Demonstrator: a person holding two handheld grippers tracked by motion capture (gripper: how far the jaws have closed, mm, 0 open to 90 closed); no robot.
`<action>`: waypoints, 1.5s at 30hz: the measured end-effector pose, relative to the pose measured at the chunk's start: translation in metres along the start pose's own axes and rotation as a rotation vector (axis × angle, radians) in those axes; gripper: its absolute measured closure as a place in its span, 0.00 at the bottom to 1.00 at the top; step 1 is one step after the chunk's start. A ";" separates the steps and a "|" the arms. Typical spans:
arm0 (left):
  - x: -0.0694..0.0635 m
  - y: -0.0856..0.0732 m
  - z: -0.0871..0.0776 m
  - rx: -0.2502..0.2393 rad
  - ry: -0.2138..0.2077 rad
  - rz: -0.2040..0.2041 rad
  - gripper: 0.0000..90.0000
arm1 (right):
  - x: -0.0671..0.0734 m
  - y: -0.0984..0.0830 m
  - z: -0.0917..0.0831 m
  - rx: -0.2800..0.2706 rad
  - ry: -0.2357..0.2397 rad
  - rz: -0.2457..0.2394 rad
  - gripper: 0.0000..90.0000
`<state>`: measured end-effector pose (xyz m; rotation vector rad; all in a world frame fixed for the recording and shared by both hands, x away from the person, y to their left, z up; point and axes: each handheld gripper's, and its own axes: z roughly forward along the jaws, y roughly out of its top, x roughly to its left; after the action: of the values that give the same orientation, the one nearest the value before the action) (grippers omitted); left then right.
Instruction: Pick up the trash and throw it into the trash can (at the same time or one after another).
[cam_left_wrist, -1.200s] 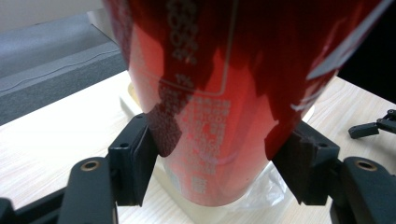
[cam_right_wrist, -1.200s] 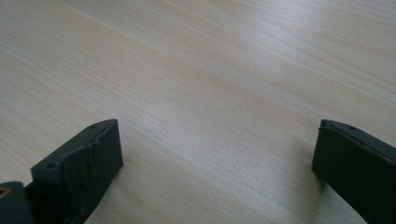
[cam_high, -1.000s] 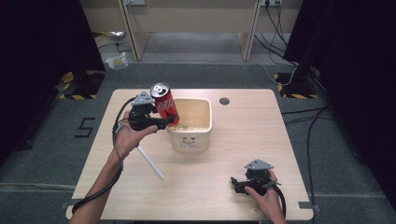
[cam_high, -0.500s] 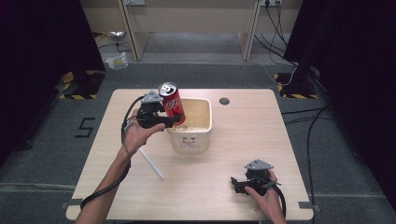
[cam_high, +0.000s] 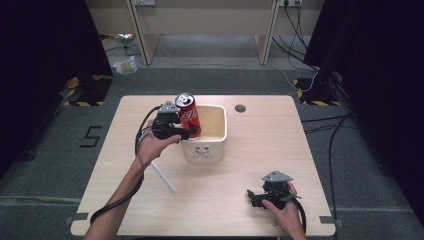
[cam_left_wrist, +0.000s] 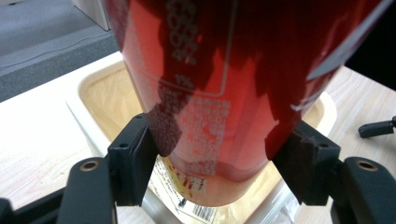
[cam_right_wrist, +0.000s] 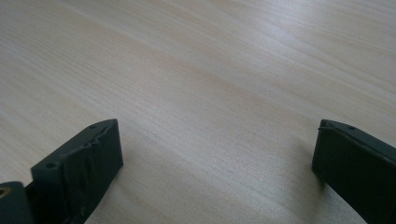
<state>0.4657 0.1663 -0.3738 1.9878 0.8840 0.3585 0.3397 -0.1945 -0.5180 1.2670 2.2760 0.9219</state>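
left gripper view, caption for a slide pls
Left gripper clamps a red can over a cream tub.

A tub (cam_high: 205, 150) is set near the middle of the table (cam_high: 300, 150). A can (cam_high: 188, 114) is held upright over the tub's left rim by the left gripper (cam_high: 192, 131), clamped from both sides. A straw (cam_high: 163, 176) is laid before the tub, to its left. The right gripper (cam_high: 252, 196) is rested near the table's front right edge, well apart from the tub.

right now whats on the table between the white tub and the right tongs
Nothing: in the high view the stretch of table from the white tub to the right tongs is bare wood. The white stick lies on the tub's other side.
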 end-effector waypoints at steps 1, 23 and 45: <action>0.000 -0.001 0.001 0.001 -0.001 -0.001 0.37 | 0.000 0.000 0.000 0.001 0.000 0.001 0.02; 0.000 -0.008 0.009 0.036 -0.006 0.002 0.37 | 0.000 0.000 0.000 0.001 -0.001 0.000 0.02; 0.002 -0.005 -0.013 -0.014 -0.001 -0.021 0.30 | 0.000 0.000 0.000 0.001 -0.001 0.000 0.02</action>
<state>0.4578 0.1779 -0.3706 1.9647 0.8990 0.3512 0.3396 -0.1945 -0.5180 1.2679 2.2762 0.9203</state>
